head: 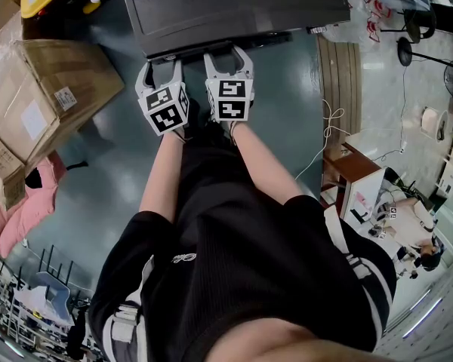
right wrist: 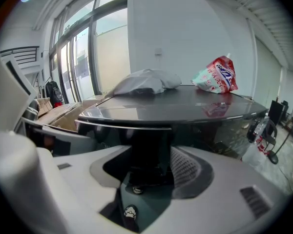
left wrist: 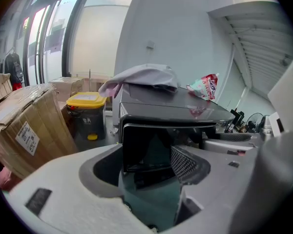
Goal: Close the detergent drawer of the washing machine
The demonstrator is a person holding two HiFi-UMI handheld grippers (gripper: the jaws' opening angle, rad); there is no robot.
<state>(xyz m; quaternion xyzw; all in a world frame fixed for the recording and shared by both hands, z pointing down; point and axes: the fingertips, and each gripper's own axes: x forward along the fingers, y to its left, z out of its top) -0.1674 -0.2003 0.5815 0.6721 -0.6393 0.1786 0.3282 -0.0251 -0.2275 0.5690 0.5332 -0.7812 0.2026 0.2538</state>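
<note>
The dark grey washing machine [head: 234,6] stands at the top of the head view, and both grippers point at its front edge. In the left gripper view a dark box-shaped drawer [left wrist: 154,145] sticks out from under the machine's top. My left gripper [left wrist: 149,165] is open, with the drawer's front seen between its jaws; I cannot tell whether they touch it. Its cube sits at the left [head: 161,65]. My right gripper [right wrist: 149,167] is open beside it [head: 226,55], facing the machine's dark front panel [right wrist: 151,145] with nothing held.
A big cardboard box [head: 41,96] and a yellow-lidded bin [left wrist: 88,112] stand left of the machine. A light cloth [left wrist: 144,76] and a red-white pouch [right wrist: 216,77] lie on its top. A wooden table [head: 355,168] and a floor cable [head: 328,119] are to the right.
</note>
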